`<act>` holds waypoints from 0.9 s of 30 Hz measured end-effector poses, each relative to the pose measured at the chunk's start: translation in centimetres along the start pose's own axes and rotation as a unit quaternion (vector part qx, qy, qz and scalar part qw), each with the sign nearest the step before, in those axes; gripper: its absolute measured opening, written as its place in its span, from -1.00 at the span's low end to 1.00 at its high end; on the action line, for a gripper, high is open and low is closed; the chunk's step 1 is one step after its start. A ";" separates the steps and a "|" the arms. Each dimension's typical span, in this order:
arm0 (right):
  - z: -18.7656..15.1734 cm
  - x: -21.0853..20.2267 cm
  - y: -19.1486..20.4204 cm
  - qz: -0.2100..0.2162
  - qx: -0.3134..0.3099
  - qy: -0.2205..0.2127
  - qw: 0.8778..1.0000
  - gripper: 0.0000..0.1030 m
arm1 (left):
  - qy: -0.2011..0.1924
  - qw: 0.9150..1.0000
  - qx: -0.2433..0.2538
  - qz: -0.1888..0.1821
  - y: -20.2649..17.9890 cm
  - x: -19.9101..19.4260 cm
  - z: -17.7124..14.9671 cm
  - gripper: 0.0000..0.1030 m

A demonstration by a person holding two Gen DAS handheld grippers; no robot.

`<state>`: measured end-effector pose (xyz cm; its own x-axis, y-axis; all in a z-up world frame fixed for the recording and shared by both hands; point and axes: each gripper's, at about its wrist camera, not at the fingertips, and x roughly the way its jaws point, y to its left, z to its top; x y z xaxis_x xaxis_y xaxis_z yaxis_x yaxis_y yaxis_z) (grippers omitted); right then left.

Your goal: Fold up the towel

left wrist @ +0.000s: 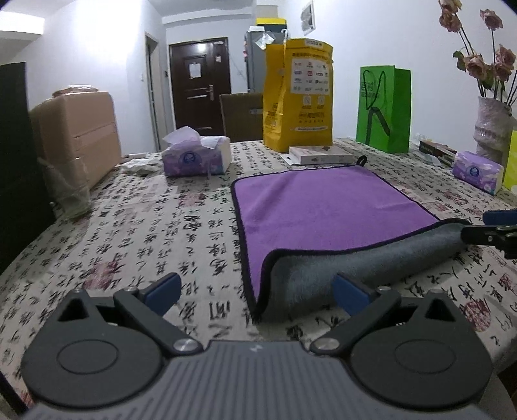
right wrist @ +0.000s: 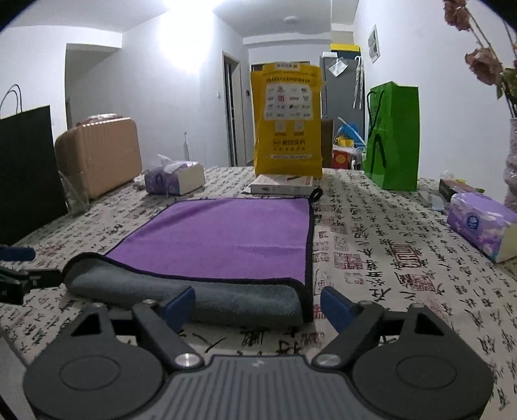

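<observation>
Towel (left wrist: 326, 206) on calligraphy-clothed table (left wrist: 135, 232).

Bare tablecloth (left wrist: 135, 232) left & right of the towel (left wrist: 323, 206) gives room; yellow bag (left wrist: 299, 93), flat box (left wrist: 318, 155), tissue packs (left wrist: 197, 156) & green bag (left wrist: 384, 108) crowd far edge.

White walls (left wrist: 97, 48) and a white ceiling (right wrist: 274, 19) are seen, with a bright glare (right wrist: 184, 35) at the far left. A dark door (left wrist: 200, 87) is set far back. The table (left wrist: 145, 226) is covered by a calligraphy-printed cloth.
</observation>
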<state>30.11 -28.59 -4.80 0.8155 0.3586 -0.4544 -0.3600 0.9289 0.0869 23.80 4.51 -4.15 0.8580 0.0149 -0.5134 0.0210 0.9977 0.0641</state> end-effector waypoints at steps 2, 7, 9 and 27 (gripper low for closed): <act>0.3 0.8 -0.1 0.002 -0.005 0.006 1.000 0.58 | 0.006 1.000 0.000 -0.010 0.1 0.9 0.4 0.72; 0.7 2.7 -0.6 0.005 -0.009 0.026 1.000 0.37 | 0.024 0.999 -0.010 -0.035 0.7 3.2 1.2 0.39; 0.9 3.2 -0.9 0.001 -0.012 0.030 0.999 0.35 | 0.032 0.998 -0.016 -0.044 0.9 3.9 1.3 0.28; 2.1 5.3 -2.6 0.001 -0.021 0.048 0.999 -0.86 | 0.044 0.997 -0.028 -0.064 1.0 6.0 1.6 -0.87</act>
<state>36.32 -28.93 -5.59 0.7686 0.3482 -0.5367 -0.3816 0.9228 0.0523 29.80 5.47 -5.76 0.8016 -0.1098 -0.5877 0.0970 0.9939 -0.0534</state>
